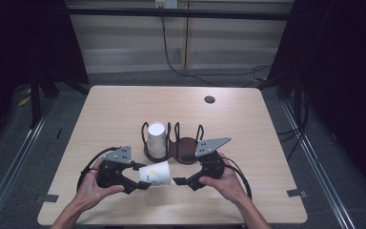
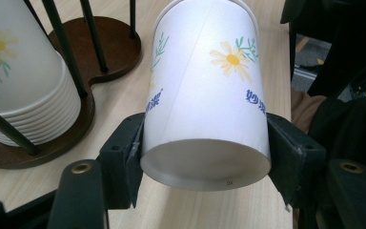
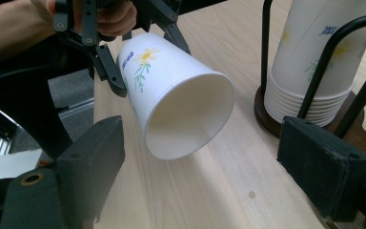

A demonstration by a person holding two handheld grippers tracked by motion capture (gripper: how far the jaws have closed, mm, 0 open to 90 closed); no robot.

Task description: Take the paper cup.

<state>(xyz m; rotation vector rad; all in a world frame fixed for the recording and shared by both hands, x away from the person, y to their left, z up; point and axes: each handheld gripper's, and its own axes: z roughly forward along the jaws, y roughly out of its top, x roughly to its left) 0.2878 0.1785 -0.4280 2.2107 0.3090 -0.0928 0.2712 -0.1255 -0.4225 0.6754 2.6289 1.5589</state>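
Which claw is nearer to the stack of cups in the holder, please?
The right claw, I think, though it's close. It sits open just in front of the holder, right of the stack of cups; the left claw grips the loose cup below it.

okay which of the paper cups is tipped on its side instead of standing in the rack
The single cup clamped in the left gripper, held sideways with its mouth toward the right gripper. The other cups stand stacked upside down in the rack.
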